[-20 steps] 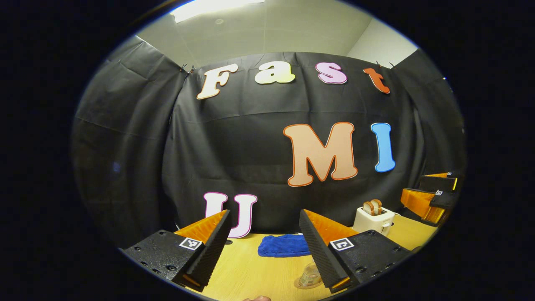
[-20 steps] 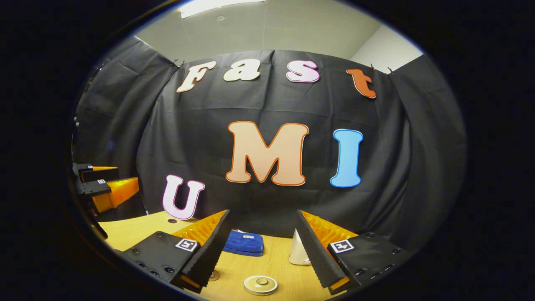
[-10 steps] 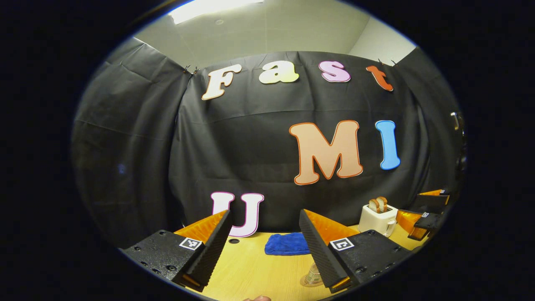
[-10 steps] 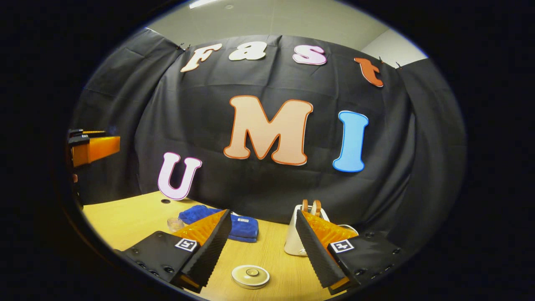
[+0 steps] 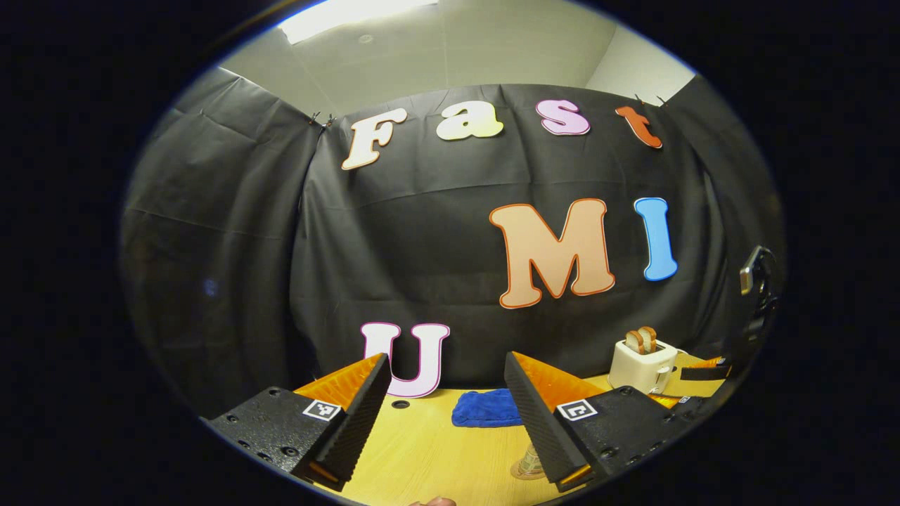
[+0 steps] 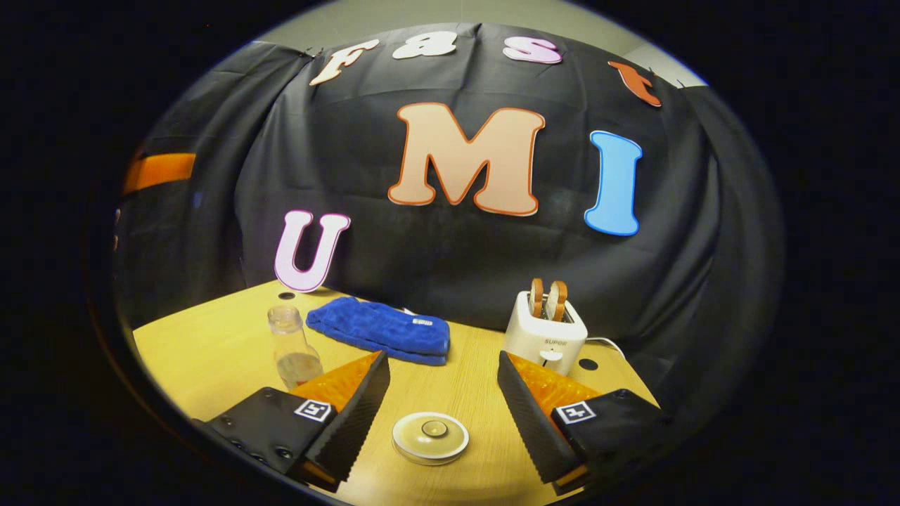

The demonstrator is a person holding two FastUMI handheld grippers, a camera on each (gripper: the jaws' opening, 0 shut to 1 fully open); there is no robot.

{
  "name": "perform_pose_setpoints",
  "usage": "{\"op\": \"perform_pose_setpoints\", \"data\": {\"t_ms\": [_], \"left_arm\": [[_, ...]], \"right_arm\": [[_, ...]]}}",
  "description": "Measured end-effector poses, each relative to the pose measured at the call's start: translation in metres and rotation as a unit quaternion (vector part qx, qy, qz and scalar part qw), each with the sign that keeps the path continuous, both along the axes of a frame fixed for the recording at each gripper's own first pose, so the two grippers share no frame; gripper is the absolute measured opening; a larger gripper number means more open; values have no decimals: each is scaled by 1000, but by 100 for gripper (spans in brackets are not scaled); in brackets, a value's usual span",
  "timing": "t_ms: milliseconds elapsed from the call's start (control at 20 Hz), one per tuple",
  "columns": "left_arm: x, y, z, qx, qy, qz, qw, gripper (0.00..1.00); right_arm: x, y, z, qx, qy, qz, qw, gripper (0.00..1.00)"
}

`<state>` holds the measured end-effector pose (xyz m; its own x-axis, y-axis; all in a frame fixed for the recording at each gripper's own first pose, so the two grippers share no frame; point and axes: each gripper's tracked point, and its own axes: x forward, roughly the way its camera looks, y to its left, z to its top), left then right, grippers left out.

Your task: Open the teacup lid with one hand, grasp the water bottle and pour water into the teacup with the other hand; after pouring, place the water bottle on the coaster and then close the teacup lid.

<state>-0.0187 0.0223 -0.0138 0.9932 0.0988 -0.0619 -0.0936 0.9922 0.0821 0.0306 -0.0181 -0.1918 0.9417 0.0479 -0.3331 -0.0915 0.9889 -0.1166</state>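
In the right gripper view the round teacup lid [image 6: 430,437], pale with a small knob, sits on the wooden table [image 6: 211,351] just ahead of my right gripper [image 6: 443,414], which is open and empty. The clear water bottle [image 6: 292,348], uncapped with a little water, stands to the left beside my left finger. In the left gripper view my left gripper [image 5: 446,422] hangs open and empty above the table, and the bottle's base [image 5: 529,464] peeks out behind its right finger. The right gripper [image 5: 703,376] is low at the far right.
A folded blue cloth [image 6: 380,330] lies at the back of the table. A white toaster [image 6: 547,330] with two bread slices stands at the back right. The left gripper [image 6: 158,171] hovers high at the left edge. The black cloth wall closes off the back.
My right gripper has tipped down toward the table, bringing the lid, bottle, cloth and toaster fully into its view. The left gripper has barely shifted, and the right gripper has dropped in its view.
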Motion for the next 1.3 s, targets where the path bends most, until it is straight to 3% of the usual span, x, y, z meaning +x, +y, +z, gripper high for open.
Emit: {"op": "perform_pose_setpoints", "data": {"t_ms": [350,400,500,650,750,850,900,1000,1100,1300], "left_arm": [[-2,8,0,8,4,13,1000,95],[-2,8,-2,9,6,15,1000,95],[-1,8,-4,10,9,17,1000,96],[-1,11,-4,11,10,21,1000,95],[-1,12,-5,12,13,25,1000,96],[0,14,-8,13,15,28,999,95],[0,15,-8,14,16,29,999,96],[0,16,-9,15,17,31,999,96],[1,17,-10,18,18,33,999,96],[4,17,-11,22,20,34,999,95]], "right_arm": [[-4,-1,-55,-3,59,5,998,99],[-3,-1,-60,-3,63,5,998,94],[-1,-5,-75,-3,80,4,997,100],[-1,-8,-89,-6,96,1,995,94],[1,-8,-98,-7,105,2,994,100],[2,-9,-103,-10,110,3,994,94],[2,-7,-106,-9,116,4,993,97],[3,-7,-114,-11,125,4,992,94],[0,-6,-121,-15,133,7,991,79],[-2,-3,-123,-22,138,14,990,78]]}}
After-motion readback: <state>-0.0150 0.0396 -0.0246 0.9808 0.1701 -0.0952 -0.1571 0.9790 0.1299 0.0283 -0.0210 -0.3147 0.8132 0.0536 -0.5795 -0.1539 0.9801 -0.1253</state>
